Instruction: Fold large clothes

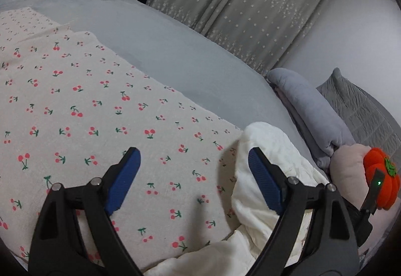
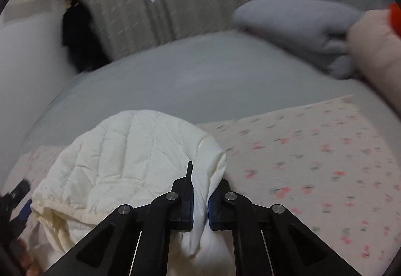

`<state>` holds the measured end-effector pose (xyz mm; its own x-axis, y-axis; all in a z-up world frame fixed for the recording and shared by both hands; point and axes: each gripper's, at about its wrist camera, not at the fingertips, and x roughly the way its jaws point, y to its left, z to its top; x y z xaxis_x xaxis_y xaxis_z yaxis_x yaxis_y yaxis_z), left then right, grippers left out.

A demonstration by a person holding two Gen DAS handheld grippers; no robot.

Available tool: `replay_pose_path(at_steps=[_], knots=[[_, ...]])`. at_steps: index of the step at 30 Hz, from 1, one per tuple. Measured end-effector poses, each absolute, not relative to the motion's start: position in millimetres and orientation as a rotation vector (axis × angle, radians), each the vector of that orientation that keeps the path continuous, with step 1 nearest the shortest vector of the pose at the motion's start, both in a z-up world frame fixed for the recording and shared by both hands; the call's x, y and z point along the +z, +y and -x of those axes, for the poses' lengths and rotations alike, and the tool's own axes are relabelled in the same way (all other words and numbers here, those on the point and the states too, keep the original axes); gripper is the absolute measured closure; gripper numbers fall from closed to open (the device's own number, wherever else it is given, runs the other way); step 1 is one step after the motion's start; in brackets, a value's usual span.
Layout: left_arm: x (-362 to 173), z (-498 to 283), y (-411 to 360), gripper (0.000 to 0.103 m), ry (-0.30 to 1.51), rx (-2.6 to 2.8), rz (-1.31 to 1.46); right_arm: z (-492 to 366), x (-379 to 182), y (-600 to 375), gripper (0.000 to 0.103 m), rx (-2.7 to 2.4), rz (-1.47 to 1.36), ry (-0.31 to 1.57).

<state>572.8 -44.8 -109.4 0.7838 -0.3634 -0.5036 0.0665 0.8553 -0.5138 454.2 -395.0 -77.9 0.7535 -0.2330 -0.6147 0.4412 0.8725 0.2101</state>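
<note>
A cherry-printed quilt (image 1: pixel 100 105) lies spread over the bed, its white quilted underside (image 1: pixel 265 175) turned up at one corner. My left gripper (image 1: pixel 194 158) hovers open just above the printed side, its right blue pad next to the white fold, nothing between the pads. In the right wrist view the same white underside (image 2: pixel 130 158) bulges up in a rounded fold beside the printed face (image 2: pixel 313 163). My right gripper (image 2: pixel 200 183) is shut on a bunched edge of the quilt's white fabric, which is pinched between its pads.
A pale grey bed sheet (image 1: pixel 188 63) runs under the quilt. Folded grey blankets (image 1: pixel 308 110), a pink cushion and an orange pumpkin plush (image 1: pixel 382 180) sit at the bed's head. A star-patterned curtain (image 1: pixel 238 8) and a dark hanging garment (image 2: pixel 80 35) stand behind.
</note>
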Motion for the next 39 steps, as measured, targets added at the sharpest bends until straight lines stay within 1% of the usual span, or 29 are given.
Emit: replay_pose_path(at_steps=[3,4,5,7,10,11,12,14,15,16,17,18,19,23,24,25,26,27,30,32,33,35,37,39], knots=[[-99.2,-570.8,-51.7,0.015,0.622,-0.281,0.465,-456.6,-107.1,-416.4,0.094,-0.398,-0.509,0.742],[-96.6,-569.9,-55.5,0.015,0.627,-0.295,0.451,-458.3,-113.4,-422.0,0.089,-0.373,-0.553,0.765],[-93.3,-566.6,-55.3,0.015,0.626,-0.307,0.449,-457.5,-114.8,-426.8,0.087,-0.348,-0.587,0.767],[-84.4,-559.2,-58.2,0.015,0.594,-0.358,0.449,-449.2,-105.0,-435.4,0.076,-0.314,-0.632,0.735],[-72.4,-548.0,-65.3,0.016,0.547,-0.391,0.406,-428.8,-67.7,-435.6,0.072,-0.297,-0.582,0.632],[-68.5,-545.8,-69.7,0.018,0.551,-0.386,0.379,-424.6,-54.9,-429.0,0.072,-0.273,-0.536,0.617],[-63.2,-544.5,-77.0,0.026,0.571,-0.345,0.32,-425.0,-46.9,-420.3,0.072,-0.252,-0.485,0.617],[-53.8,-541.5,-96.7,0.027,0.585,-0.314,0.177,-427.3,-36.6,-392.8,0.071,-0.216,-0.349,0.654],[-52.5,-541.7,-106.2,0.027,0.597,-0.322,0.121,-429.5,-35.0,-379.7,0.065,-0.196,-0.292,0.682],[-53.1,-544.0,-116.8,0.027,0.622,-0.333,0.071,-431.9,-35.8,-369.8,0.053,-0.177,-0.24,0.712],[-55.2,-547.4,-125.8,0.027,0.654,-0.352,0.034,-439.0,-37.8,-361.0,0.046,-0.16,-0.191,0.739],[-58.3,-551.8,-134.9,0.027,0.69,-0.368,-0.005,-440.2,-41.9,-355.1,0.032,-0.146,-0.149,0.757],[-62.9,-556.1,-144.4,0.027,0.721,-0.377,-0.044,-442.7,-46.1,-343.5,0.026,-0.13,-0.081,0.781],[-87.9,-573.1,-168.0,0.027,0.798,-0.346,-0.137,-452.3,-75.9,-334.5,0.026,-0.204,0.098,0.869],[-95.7,-577.3,-170.5,0.031,0.817,-0.318,-0.157,-456.2,-84.9,-336.8,0.029,-0.256,0.145,0.893],[-103.8,-579.7,-168.6,0.048,0.817,-0.241,-0.183,-458.7,-91.8,-341.9,0.036,-0.313,0.179,0.91],[-109.4,-582.7,-163.5,0.056,0.822,-0.168,-0.192,-456.5,-92.1,-350.6,0.039,-0.359,0.192,0.92],[-115.7,-587.2,-151.7,0.058,0.845,-0.119,-0.159,-457.8,-97.1,-364.1,0.042,-0.407,0.173,0.935],[-129.6,-599.3,-117.8,0.056,0.897,-0.133,0.009,-458.0,-111.7,-400.3,0.042,-0.408,0.039,0.987],[-131.7,-599.3,-113.5,0.055,0.896,-0.146,0.019,-456.7,-118.2,-416.9,0.042,-0.374,-0.046,0.986],[-132.0,-597.6,-114.5,0.055,0.893,-0.145,0.009,-455.7,-119.1,-421.6,0.04,-0.368,-0.069,0.982],[-131.7,-593.2,-116.5,0.052,0.885,-0.148,-0.002,-455.5,-119.7,-423.1,0.039,-0.363,-0.075,0.975],[-129.2,-589.4,-118.3,0.035,0.879,-0.215,0.033,-455.7,-117.0,-421.5,0.038,-0.314,-0.083,0.966],[-123.4,-588.4,-117.6,0.031,0.87,-0.279,0.082,-455.2,-112.2,-420.2,0.036,-0.224,-0.122,0.968]])
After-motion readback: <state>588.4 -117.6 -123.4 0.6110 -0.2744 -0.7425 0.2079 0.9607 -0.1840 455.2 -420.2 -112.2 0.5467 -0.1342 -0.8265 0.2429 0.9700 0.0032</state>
